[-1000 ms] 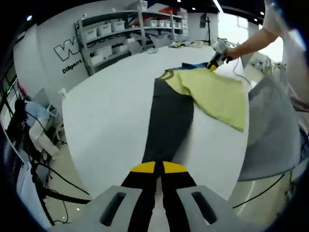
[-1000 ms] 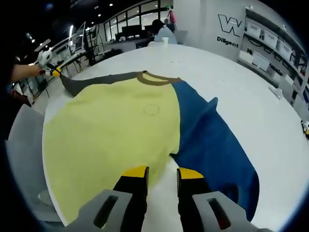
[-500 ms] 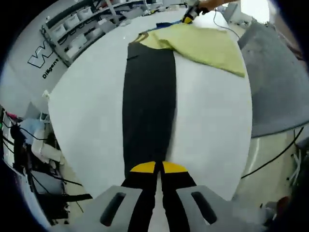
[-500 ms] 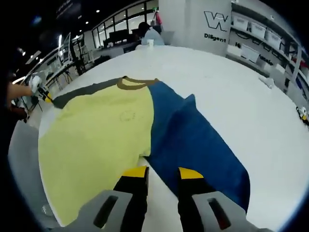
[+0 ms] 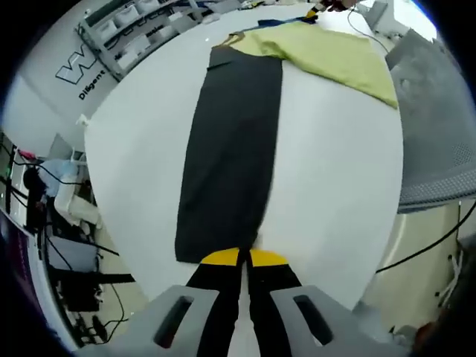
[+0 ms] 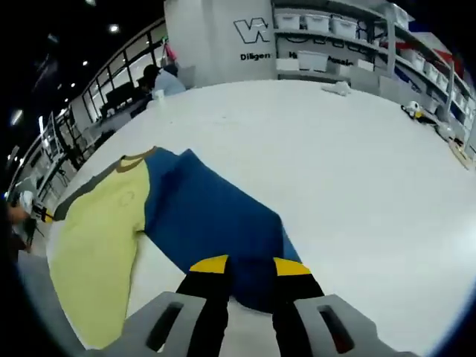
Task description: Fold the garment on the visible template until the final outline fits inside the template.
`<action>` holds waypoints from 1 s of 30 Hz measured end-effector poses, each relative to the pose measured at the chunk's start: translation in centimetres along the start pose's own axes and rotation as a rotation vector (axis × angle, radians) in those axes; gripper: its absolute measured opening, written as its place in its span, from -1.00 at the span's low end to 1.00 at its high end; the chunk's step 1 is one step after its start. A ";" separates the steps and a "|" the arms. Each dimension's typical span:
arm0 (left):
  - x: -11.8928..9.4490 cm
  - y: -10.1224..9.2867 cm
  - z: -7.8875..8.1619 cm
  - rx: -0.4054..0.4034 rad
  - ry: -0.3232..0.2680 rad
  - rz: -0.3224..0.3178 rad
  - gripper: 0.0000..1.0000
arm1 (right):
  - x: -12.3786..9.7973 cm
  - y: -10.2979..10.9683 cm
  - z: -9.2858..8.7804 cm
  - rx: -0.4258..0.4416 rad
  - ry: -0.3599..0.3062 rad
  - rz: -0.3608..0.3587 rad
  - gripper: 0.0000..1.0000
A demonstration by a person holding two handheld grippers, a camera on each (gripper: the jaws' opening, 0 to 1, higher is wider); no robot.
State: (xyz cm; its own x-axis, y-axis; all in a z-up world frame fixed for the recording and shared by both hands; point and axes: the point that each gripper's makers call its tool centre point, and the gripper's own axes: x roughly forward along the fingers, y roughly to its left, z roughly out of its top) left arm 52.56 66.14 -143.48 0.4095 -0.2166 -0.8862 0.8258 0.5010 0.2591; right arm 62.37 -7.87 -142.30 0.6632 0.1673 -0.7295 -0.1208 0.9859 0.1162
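My left gripper (image 5: pixel 239 262) is pinched shut on the end of the dark grey sleeve (image 5: pixel 232 152), low over the white table (image 5: pixel 327 186). The sleeve lies flat and long, reaching away to the yellow shirt body (image 5: pixel 331 52). My right gripper (image 6: pixel 242 269) has its tips a little apart at the end of the blue sleeve (image 6: pixel 212 223) (I cannot tell if it grips). Its view shows shelves with bins (image 6: pixel 335 33) past the table.

We note the right gripper (image 6: pixel 242 265) now draws the blue sleeve (image 6: pixel 212 223) outward, while the dark sleeve (image 5: pixel 234 149) lies fully extended.
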 end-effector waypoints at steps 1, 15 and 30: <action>0.0 0.0 0.0 -0.004 0.005 0.000 -0.89 | -0.3 -0.9 -0.3 0.035 -0.003 -0.021 -0.70; 0.0 -0.3 0.2 -0.026 0.046 0.016 -0.90 | -2.0 -3.0 0.5 -0.011 -0.113 -0.121 -0.80; -0.1 0.3 -0.1 -0.247 0.059 0.067 -0.90 | -2.3 -9.2 -0.7 -0.194 -0.015 -0.119 -1.00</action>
State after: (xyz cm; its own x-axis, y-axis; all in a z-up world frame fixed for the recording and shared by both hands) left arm 52.69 66.34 -143.31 0.4307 -0.1303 -0.8930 0.6748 0.7035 0.2229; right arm 61.43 -17.32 -142.10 0.6919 0.0519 -0.7201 -0.1801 0.9783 -0.1025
